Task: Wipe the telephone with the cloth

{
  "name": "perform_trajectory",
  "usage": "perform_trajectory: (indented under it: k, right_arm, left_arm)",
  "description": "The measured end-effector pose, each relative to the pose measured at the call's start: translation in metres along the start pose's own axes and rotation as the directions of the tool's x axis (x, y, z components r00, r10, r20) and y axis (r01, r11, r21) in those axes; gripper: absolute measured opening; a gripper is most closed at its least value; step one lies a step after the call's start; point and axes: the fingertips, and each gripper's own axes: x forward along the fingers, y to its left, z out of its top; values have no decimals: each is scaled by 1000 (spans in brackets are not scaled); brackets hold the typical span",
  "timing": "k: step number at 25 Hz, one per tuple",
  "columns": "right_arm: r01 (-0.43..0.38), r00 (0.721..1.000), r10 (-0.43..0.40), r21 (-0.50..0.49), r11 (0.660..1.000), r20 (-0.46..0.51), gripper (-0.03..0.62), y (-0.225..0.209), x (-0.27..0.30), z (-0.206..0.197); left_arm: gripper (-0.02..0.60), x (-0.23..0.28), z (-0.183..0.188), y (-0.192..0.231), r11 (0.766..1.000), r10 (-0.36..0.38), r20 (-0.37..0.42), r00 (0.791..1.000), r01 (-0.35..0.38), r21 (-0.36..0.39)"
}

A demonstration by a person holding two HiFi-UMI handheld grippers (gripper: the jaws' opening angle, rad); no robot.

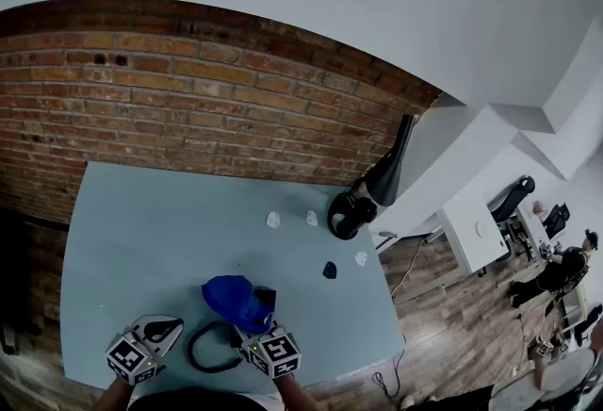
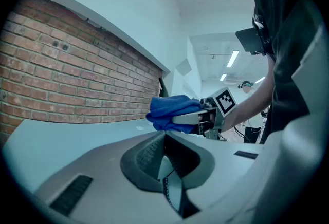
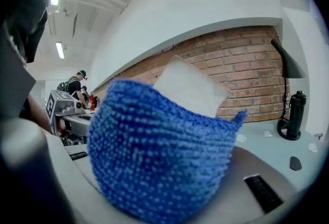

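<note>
Left gripper (image 2: 164, 138): jaws together with nothing between them, low near the front edge of the table (image 1: 141, 230).
Right gripper (image 1: 256, 329): clamped on the blue cloth (image 3: 159, 161), which bunches over both jaws.
Telephone (image 1: 266, 296): probably the small dark shape on the table, touching the cloth's right edge; too small to be sure.
Cord (image 1: 209, 348): black loop lying between the two grippers.
Done: cloth picked up and brought to the phone.
Left: apparently most of the wiping; no cleaned area discernible.
</note>
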Motion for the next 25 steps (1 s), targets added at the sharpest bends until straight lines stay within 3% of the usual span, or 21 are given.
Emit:
perform_trajectory:
  k: [4,10,25]
  right_arm:
    - [24,999,-24,8,1000,-23,134,-13,7,-9]
    - [76,994,-75,2,997,-76,135,-36,18,-26]
    - [142,957,-142,-19,990,-255,137,-71,39,-76]
  left_arm:
    - [21,-1,3,-1,999,4,-13,1000,-5,-34]
    - [21,-3,-2,3,1000,7,-3,1000,-7,-21]
    - [21,-14,-13,13,997,47,-23,999,-48,-58]
